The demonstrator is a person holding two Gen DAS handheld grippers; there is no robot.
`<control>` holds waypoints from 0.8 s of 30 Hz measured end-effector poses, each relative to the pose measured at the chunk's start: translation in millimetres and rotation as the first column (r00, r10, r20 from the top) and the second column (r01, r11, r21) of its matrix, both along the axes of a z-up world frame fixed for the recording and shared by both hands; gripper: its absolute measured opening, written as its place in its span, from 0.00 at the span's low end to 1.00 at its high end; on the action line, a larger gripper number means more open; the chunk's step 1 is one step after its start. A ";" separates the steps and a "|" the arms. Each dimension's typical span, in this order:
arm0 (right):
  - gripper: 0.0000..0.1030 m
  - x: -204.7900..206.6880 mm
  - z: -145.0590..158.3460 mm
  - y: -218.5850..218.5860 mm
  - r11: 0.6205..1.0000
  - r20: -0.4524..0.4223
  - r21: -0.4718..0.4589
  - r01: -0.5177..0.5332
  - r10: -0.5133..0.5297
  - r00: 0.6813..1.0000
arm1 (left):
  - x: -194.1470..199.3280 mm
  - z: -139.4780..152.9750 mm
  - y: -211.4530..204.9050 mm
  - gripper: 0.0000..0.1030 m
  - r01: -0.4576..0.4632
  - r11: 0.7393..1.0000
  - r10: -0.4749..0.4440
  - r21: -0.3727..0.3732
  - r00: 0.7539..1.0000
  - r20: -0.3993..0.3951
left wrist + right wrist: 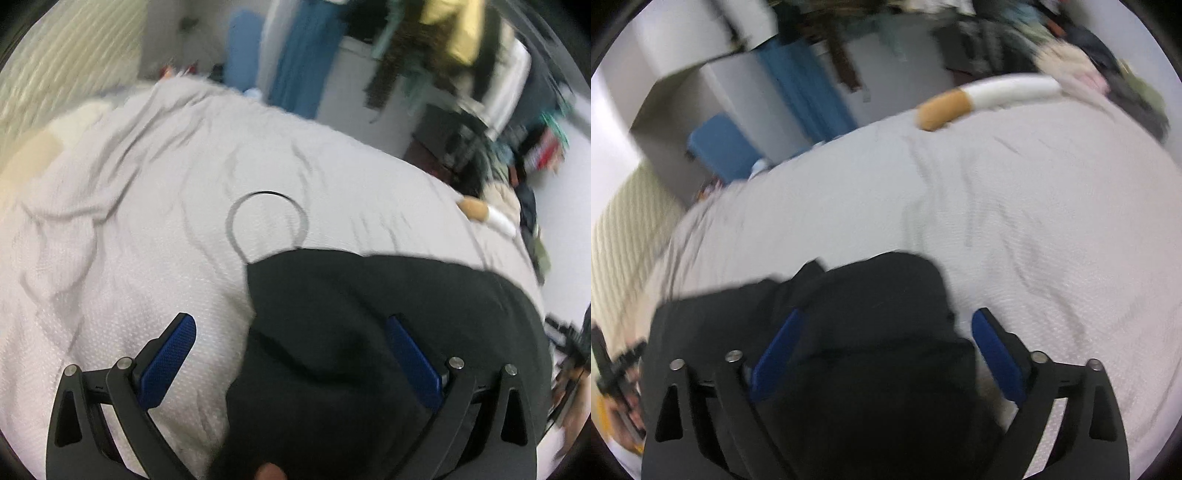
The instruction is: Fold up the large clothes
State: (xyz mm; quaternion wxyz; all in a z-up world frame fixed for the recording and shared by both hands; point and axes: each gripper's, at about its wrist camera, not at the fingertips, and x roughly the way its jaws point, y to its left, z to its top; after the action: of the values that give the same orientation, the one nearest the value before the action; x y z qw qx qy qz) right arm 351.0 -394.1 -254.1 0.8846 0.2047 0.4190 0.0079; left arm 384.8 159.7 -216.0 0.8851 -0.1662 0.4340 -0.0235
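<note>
A black garment [351, 302] lies bunched on the pale bed cover [147, 221], at the near right in the left wrist view. My left gripper [291, 332] is open wide above the garment's left edge, one blue pad over the cover and the other over the black cloth. In the right wrist view the same garment [879, 288] fills most of the gap of my right gripper [886, 325]. That gripper is also open, and a strip of cover shows between the cloth and its right-hand pad [997, 358]. Both views are blurred.
A thin dark ring [266, 218] lies on the cover just beyond the garment. A cigarette-shaped pillow [990, 96] lies at the bed's far edge. Past the bed stand a white cabinet [354, 85], hanging blue cloth [303, 55] and piled clothes [443, 44].
</note>
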 end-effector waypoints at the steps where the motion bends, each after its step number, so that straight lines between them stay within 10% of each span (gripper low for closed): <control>1: 0.97 4.7 -7.9 -9.3 0.999 -0.035 0.037 0.024 -0.023 0.999 | 8.0 -8.4 7.8 0.99 -0.005 0.999 0.002 -0.053 0.999 -0.044; 7: 0.93 23.0 -55.9 -3.0 0.960 -0.162 0.275 -0.056 0.104 0.981 | 32.9 -44.8 1.8 0.67 0.071 0.962 -0.117 -0.265 0.980 -0.162; 11: 0.13 20.2 -20.6 22.5 0.980 -0.069 0.132 -0.146 0.156 0.985 | 35.9 -29.1 -19.4 0.24 0.122 0.967 -0.154 -0.226 0.979 -0.132; 19: 0.04 18.8 65.3 30.8 0.991 0.140 -0.109 -0.075 0.090 0.986 | 30.7 57.6 -32.8 0.06 0.053 0.999 -0.052 -0.003 0.994 0.099; 24: 0.04 42.7 45.6 37.0 0.969 0.087 -0.245 -0.035 0.058 0.995 | 46.4 52.3 -43.2 0.04 0.005 0.992 -0.016 0.123 0.996 0.082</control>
State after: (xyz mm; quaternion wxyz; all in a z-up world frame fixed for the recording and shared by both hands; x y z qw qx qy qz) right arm 393.7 -357.1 -208.5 0.9212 0.0842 0.3796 -0.0132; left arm 431.3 116.4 -163.7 0.9108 -0.1080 0.3983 -0.0083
